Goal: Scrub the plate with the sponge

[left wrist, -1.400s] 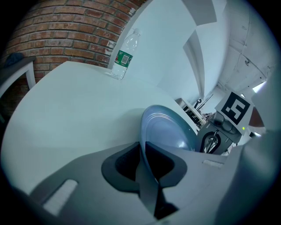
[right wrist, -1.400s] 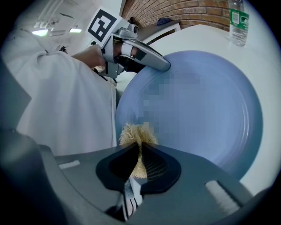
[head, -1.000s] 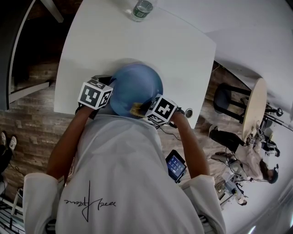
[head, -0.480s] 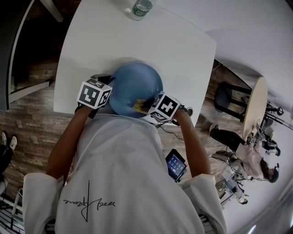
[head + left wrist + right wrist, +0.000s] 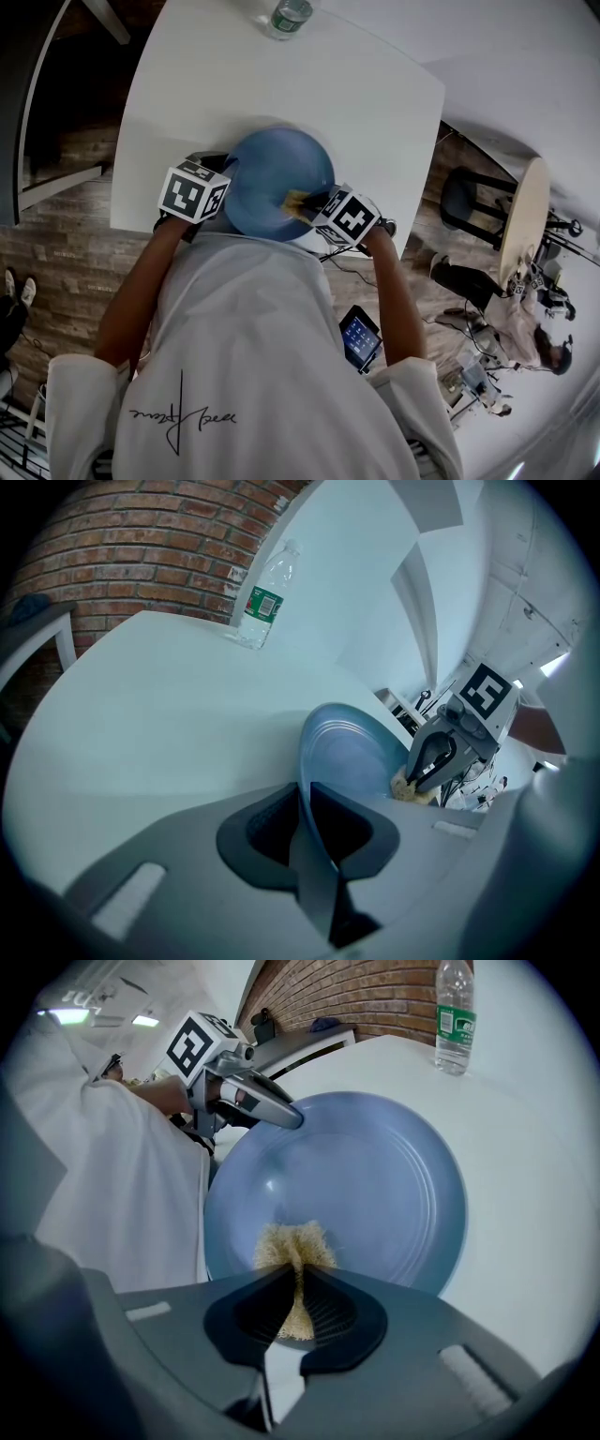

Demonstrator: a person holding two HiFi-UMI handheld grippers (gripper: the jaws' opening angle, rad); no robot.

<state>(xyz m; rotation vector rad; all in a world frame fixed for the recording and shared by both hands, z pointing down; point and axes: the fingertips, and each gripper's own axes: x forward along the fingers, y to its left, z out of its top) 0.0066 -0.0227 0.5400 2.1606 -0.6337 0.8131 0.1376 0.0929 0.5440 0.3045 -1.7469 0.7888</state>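
The white surface carries everything, and the round blue plate sits at its near edge, right in front of the person in the white shirt.

The left gripper comes in at the plate's left side. It is clamped on the plate, with the rim pinched between its dark pads. The right gripper reaches over the plate's near right part, angled steeply down toward it. Its jaws are closed on the sponge, which bulges out past the fingertips and presses against the plate's inner face, near the rim closest to the person.

A clear water bottle with a green label stands upright on the far side of the plate, well apart from it, by the surface's far edge.

The sponge is yellowish and fibrous, and in the head view it shows as a small tan patch on the plate just beside the right gripper's marker cube.
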